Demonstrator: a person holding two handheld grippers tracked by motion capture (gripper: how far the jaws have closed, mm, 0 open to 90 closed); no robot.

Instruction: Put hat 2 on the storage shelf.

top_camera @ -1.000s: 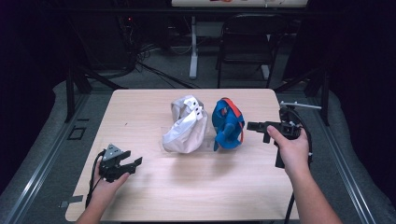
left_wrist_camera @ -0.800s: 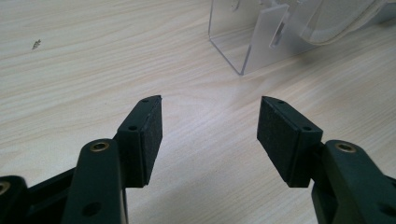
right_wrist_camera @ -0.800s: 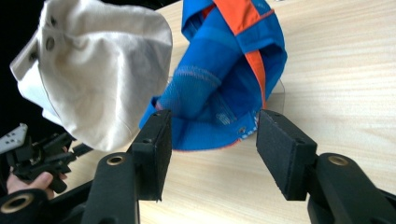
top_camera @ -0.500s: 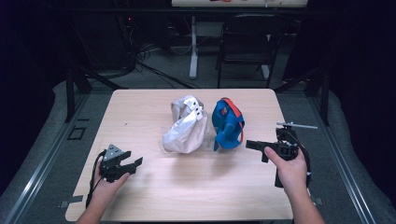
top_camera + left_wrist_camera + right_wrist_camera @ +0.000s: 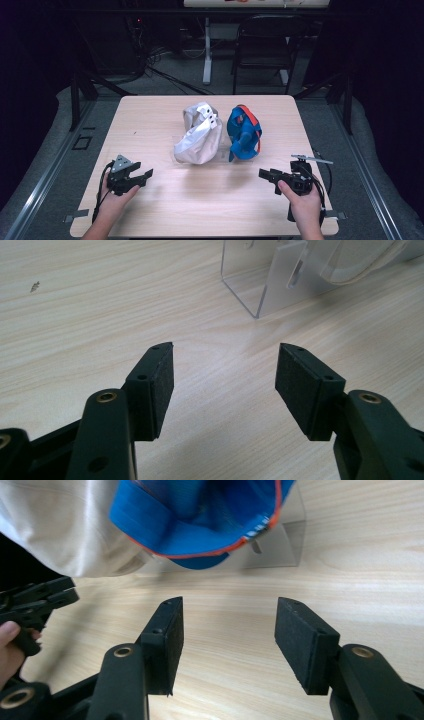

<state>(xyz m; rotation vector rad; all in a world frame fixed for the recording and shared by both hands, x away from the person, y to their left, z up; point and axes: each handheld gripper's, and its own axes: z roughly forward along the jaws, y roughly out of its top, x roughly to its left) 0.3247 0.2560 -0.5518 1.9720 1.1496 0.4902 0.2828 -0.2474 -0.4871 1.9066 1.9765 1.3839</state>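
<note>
So both caps (image 5: 220, 132) sit mid-table on clear stands; each hand-held gripper, left (image 5: 141, 176) and right (image 5: 266, 174), is held released and empty. The blue cap's (image 5: 200, 515) brim should be approached squarely.

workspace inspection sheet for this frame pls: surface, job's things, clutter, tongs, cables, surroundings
Surface: light wood table, bare at the front.
Job's things: white cap and blue cap side by side on clear stands, mid-table.
Clutter: nothing seen.
Tongs: left tongs and right tongs both open, low over the table's front, holding nothing.
Cables: one trails from each tool; more on the floor behind.
Surroundings: dark room, folding chair behind the table.
</note>
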